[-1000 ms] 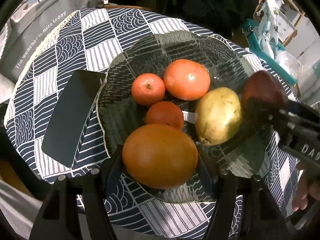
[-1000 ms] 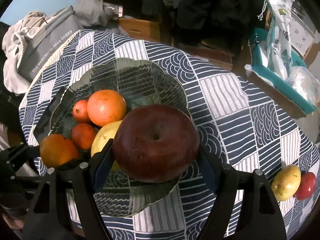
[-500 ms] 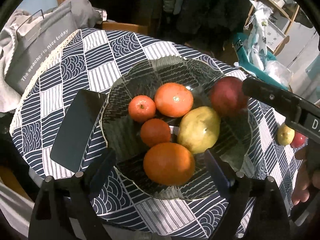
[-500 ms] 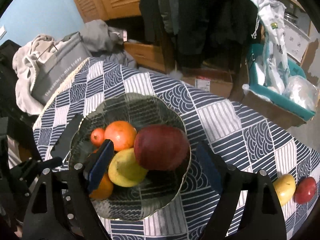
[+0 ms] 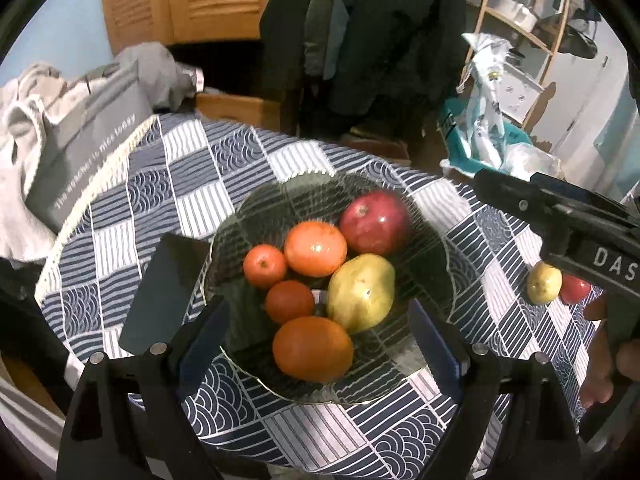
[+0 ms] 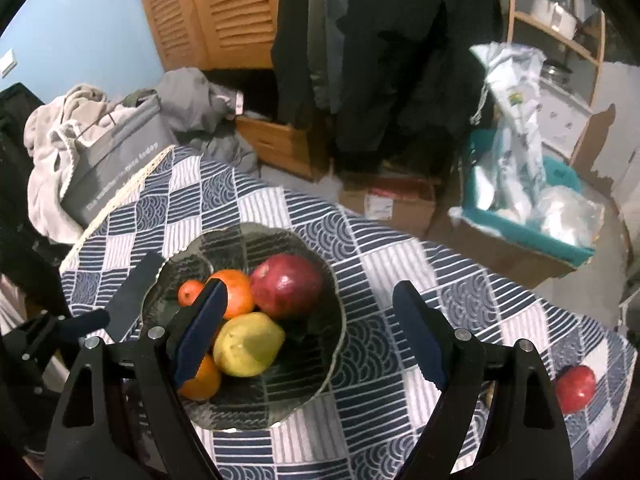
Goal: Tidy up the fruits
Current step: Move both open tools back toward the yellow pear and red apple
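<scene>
Apple (image 6: 286,286) released into bowl (image 6: 336,344), hand-held grippers opened, raised clear.

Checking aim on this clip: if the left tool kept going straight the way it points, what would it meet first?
Most likely the fruit in the glass bowl: the nearest orange sits between the open left tool's fingers, though depth is hard to judge.

Left claw (image 5: 318,334) gapes empty above glass bowl (image 5: 434,276): six fruits inside, red apple (image 5: 376,223) farthest. Yellow fruit (image 5: 543,282) and red fruit (image 5: 576,289) touching on counter (image 5: 192,184), right.
</scene>
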